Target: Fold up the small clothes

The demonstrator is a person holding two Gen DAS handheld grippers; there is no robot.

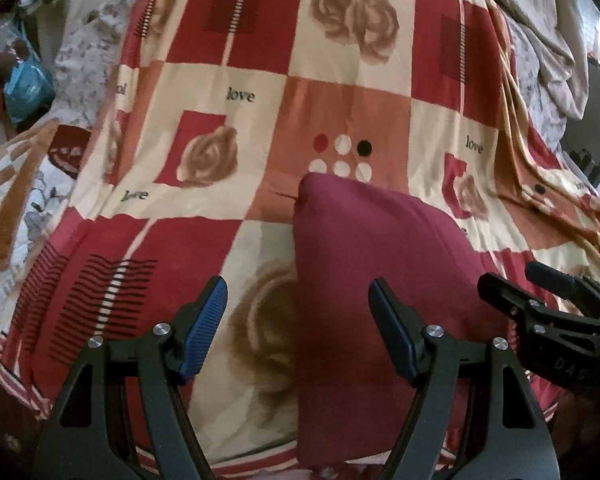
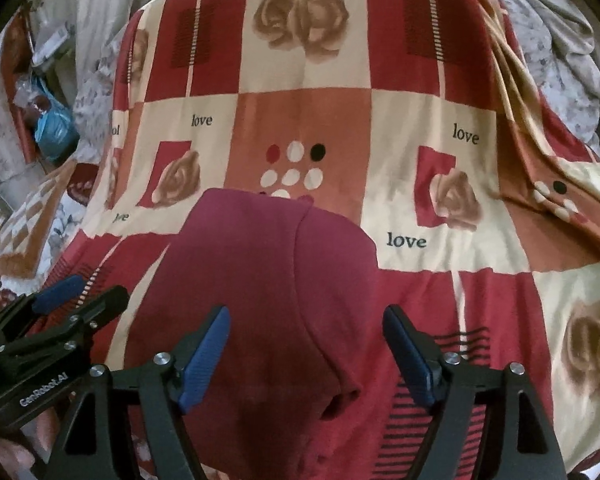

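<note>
A small maroon garment lies flat and folded on the patterned bedspread; the right wrist view shows it as a maroon garment with a layer folded over along a curved edge. My left gripper hovers open above its left edge, nothing between the blue pads. My right gripper is open above the garment's right part, its pads apart from the cloth. The right gripper shows at the right of the left wrist view, and the left gripper at the left of the right wrist view.
The red, cream and orange bedspread with roses and "love" prints covers the bed. A bunched fold of it and grey bedding lie at the right. A brown checked cloth and clutter with a blue bag sit left.
</note>
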